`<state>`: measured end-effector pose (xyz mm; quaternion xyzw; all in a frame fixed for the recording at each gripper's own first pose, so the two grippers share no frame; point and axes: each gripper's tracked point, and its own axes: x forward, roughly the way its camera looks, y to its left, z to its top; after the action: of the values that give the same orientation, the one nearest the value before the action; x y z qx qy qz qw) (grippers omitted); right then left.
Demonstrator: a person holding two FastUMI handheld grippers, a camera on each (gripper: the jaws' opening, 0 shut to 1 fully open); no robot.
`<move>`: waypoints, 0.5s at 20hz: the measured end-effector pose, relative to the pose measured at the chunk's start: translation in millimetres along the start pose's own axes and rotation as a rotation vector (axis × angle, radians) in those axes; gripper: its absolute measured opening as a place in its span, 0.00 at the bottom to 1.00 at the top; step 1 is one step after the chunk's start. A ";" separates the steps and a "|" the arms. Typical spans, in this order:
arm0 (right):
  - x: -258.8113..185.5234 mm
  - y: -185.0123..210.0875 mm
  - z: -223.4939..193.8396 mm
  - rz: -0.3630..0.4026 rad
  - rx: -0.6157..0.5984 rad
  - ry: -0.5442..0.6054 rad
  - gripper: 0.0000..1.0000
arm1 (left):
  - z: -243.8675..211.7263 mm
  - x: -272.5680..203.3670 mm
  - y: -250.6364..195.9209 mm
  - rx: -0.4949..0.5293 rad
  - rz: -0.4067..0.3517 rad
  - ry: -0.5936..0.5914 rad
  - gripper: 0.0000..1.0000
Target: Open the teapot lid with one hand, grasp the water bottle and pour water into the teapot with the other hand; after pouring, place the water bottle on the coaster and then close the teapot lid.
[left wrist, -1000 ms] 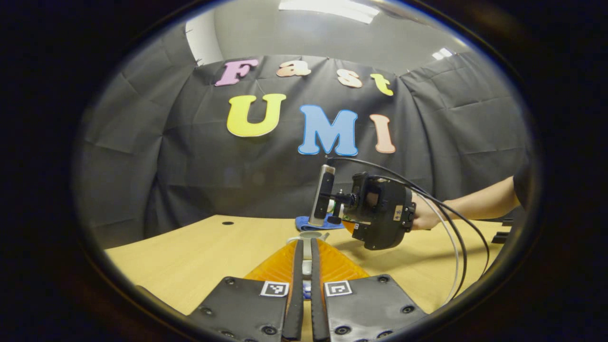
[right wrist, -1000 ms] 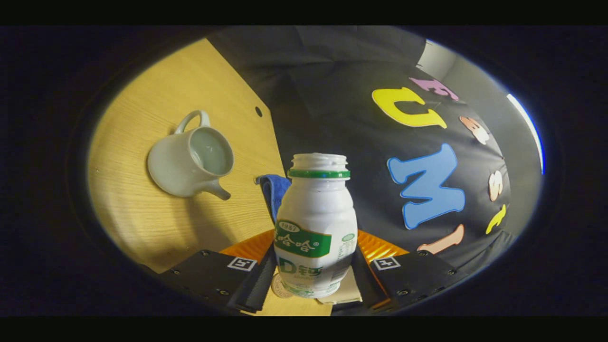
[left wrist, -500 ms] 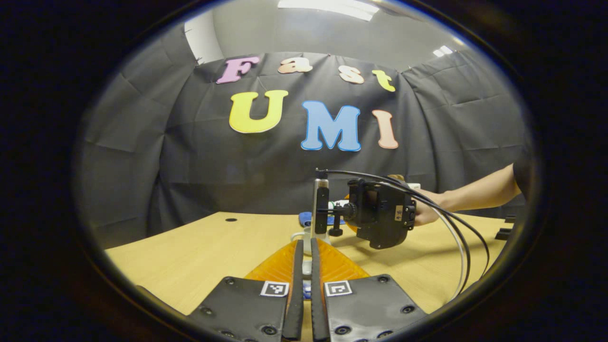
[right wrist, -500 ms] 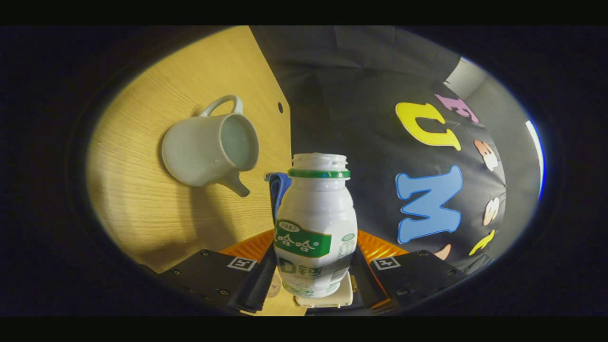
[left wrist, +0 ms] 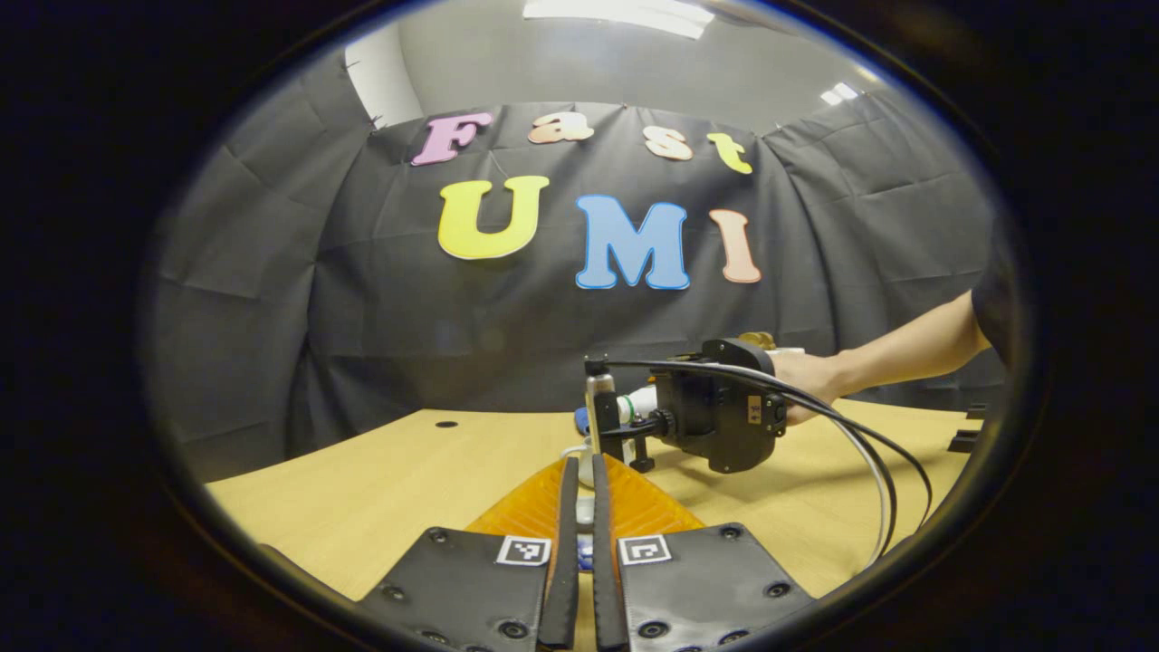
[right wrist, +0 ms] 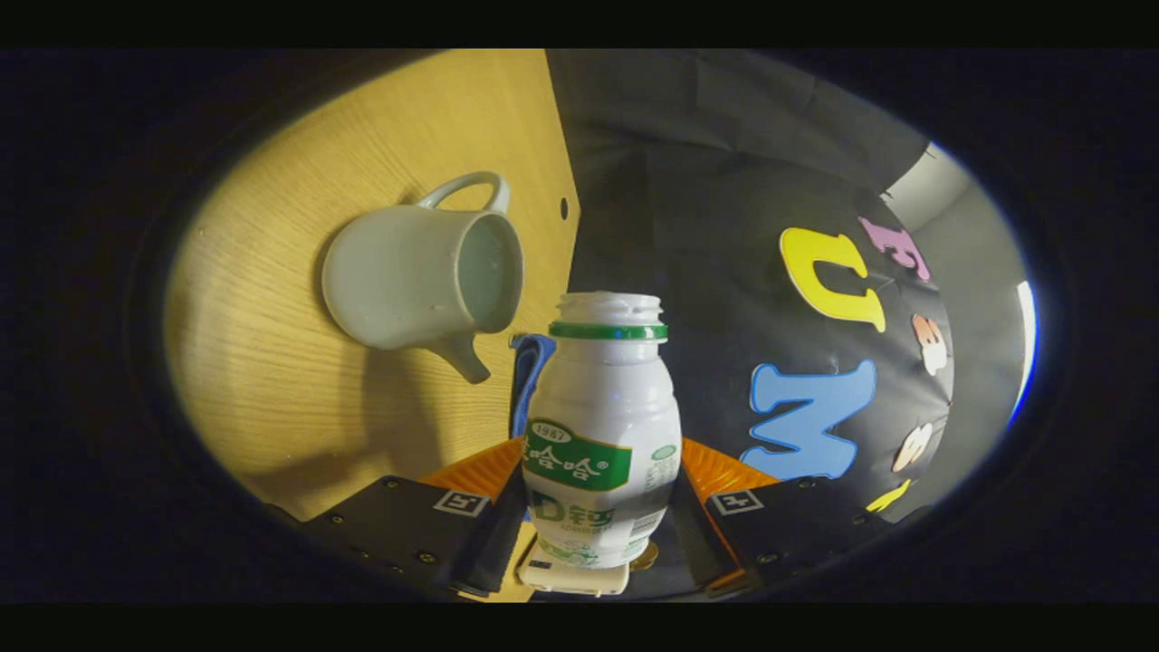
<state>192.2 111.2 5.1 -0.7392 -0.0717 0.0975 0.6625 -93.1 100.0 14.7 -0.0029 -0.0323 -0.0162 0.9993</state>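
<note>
My right gripper (right wrist: 602, 493) is shut on a white water bottle (right wrist: 602, 426) with a green label and an uncapped mouth. The bottle is tipped on its side. Its mouth points towards the pale, lidless teapot (right wrist: 421, 285), whose opening stands just beside it. In the left gripper view the bottle's neck (left wrist: 638, 401) lies level above the teapot's rim (left wrist: 579, 450). My left gripper (left wrist: 581, 466) is nearly closed, and a small white piece, the teapot lid (left wrist: 585, 509), sits pinched between its fingers. A blue coaster (right wrist: 530, 362) lies behind the teapot.
Everything stands on a wooden table (left wrist: 362, 489) with a small hole (left wrist: 445, 424) near its far edge. A person's hand and forearm (left wrist: 896, 358) hold the right gripper, and cables (left wrist: 874, 462) loop from it over the right side of the table.
The right gripper has rolled further and sunk, bringing the bottle from slanted to level and its mouth closer to the teapot's opening. The left gripper has stayed in place.
</note>
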 end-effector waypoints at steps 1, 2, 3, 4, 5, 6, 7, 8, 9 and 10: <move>-1.6 0.7 1.5 -0.002 -0.015 -0.004 0.74 | -0.7 -0.2 -0.3 0.000 0.000 0.000 0.17; -1.2 -1.1 0.2 -0.003 -0.026 -0.005 0.74 | -0.7 0.4 0.6 -0.001 0.001 0.000 0.17; 0.4 -2.7 -0.1 -0.003 -0.034 -0.007 0.74 | -0.3 0.1 0.8 0.000 0.000 0.001 0.17; 0.5 -3.0 0.2 -0.001 -0.039 -0.008 0.74 | 0.2 -0.6 1.0 0.001 0.001 0.002 0.17; 0.7 -2.6 0.8 0.002 -0.045 -0.011 0.74 | -0.2 -0.3 1.7 0.004 0.003 0.003 0.17; 0.1 -3.3 1.4 0.003 -0.054 -0.012 0.74 | 0.3 -0.9 1.5 0.008 0.002 0.002 0.17; 0.4 -5.1 1.2 0.003 -0.066 -0.015 0.74 | 0.6 -0.4 1.0 0.011 0.002 0.002 0.17; 0.1 -6.9 0.9 0.001 -0.077 -0.016 0.74 | 1.3 -1.0 1.2 0.014 0.002 0.001 0.17; 1.0 -7.9 1.0 0.000 -0.089 -0.016 0.74 | 0.7 -0.4 0.9 0.015 0.001 0.001 0.17; 1.3 -9.5 0.4 -0.001 -0.102 -0.016 0.74 | 0.0 -0.7 0.4 0.014 0.000 0.004 0.17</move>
<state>193.6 113.0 14.4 -0.7712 -0.0823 0.0994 0.6234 -93.7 100.4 14.7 0.0041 -0.0305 -0.0158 0.9994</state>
